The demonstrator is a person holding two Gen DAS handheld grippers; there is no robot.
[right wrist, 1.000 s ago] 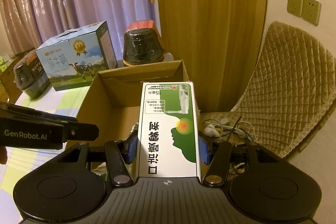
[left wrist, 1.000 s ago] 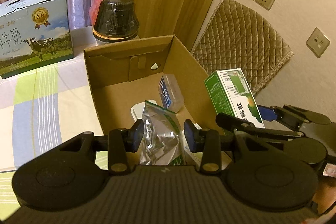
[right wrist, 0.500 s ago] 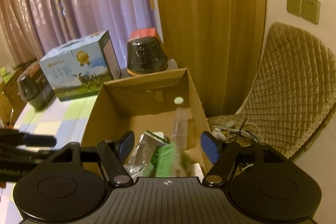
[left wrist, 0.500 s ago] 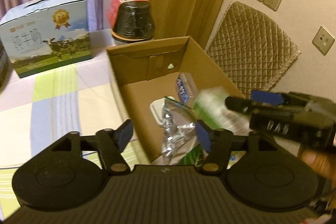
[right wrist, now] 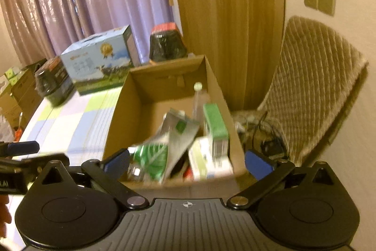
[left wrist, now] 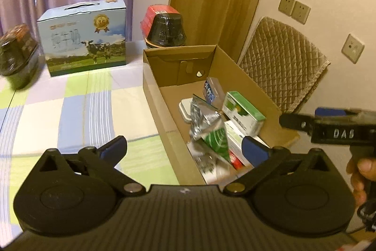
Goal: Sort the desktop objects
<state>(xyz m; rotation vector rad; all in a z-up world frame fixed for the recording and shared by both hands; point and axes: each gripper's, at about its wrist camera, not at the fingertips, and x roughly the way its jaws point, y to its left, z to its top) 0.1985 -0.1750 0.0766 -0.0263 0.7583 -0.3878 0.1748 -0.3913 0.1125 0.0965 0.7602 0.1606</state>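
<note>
Left wrist view: left gripper (left wrist: 184, 148) opening wide, gripping nothing; foil pouch (left wrist: 206, 124) and green box (left wrist: 243, 113) lying inside the cardboard box (left wrist: 164, 114) (right of the checked cloth (left wrist: 77, 114)).
Right wrist view: right gripper (right wrist: 188, 161) opening wide, empty, hovering at the box's near wall.

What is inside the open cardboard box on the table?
Inside the cardboard box: a silver-and-green foil pouch, a green-and-white carton, a clear plastic case and a white item. Whatever lies beneath them is covered.
</note>
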